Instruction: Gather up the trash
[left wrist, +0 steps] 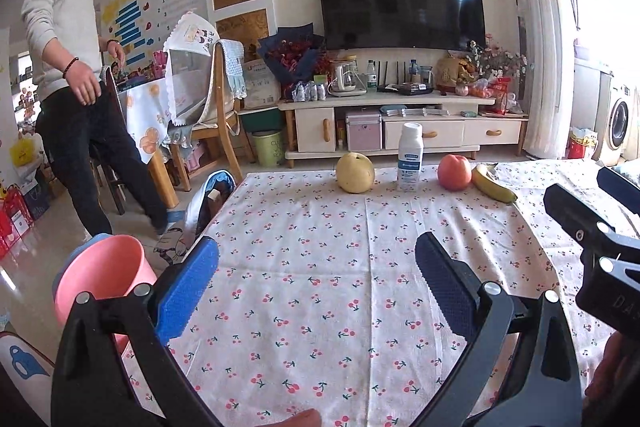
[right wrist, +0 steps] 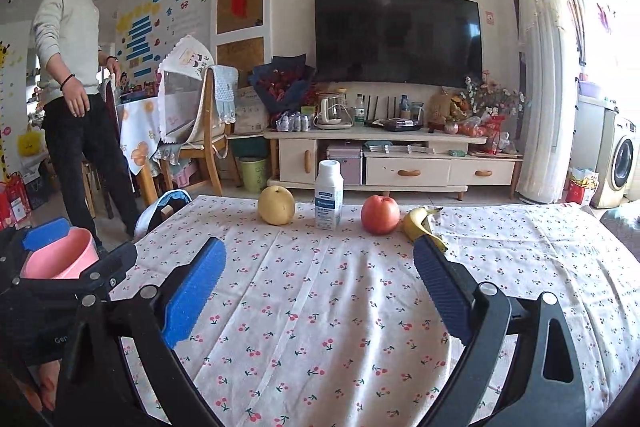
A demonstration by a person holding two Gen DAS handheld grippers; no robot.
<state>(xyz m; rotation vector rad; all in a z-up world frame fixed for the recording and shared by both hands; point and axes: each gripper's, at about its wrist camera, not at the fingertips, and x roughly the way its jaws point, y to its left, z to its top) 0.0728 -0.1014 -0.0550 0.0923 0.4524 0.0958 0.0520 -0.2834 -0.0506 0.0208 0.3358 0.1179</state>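
Observation:
A white bottle with a blue label (left wrist: 410,158) (right wrist: 329,195) stands upright at the far edge of the cherry-print tablecloth (left wrist: 360,287) (right wrist: 340,307). A yellow pear (left wrist: 355,173) (right wrist: 276,205) is left of it; a red apple (left wrist: 454,172) (right wrist: 380,215) and a banana (left wrist: 493,184) (right wrist: 420,223) are right of it. A pink bin (left wrist: 100,275) (right wrist: 60,259) stands off the table's left side. My left gripper (left wrist: 316,267) and right gripper (right wrist: 318,267) are both open and empty, over the near half of the table.
A man (left wrist: 72,75) (right wrist: 76,79) stands on the floor at left, near a wooden chair (left wrist: 216,107) and a dining table. A TV cabinet (left wrist: 400,123) (right wrist: 392,155) and a green bin (left wrist: 268,147) stand beyond the table. A bag (left wrist: 208,199) lies at the table's far left corner.

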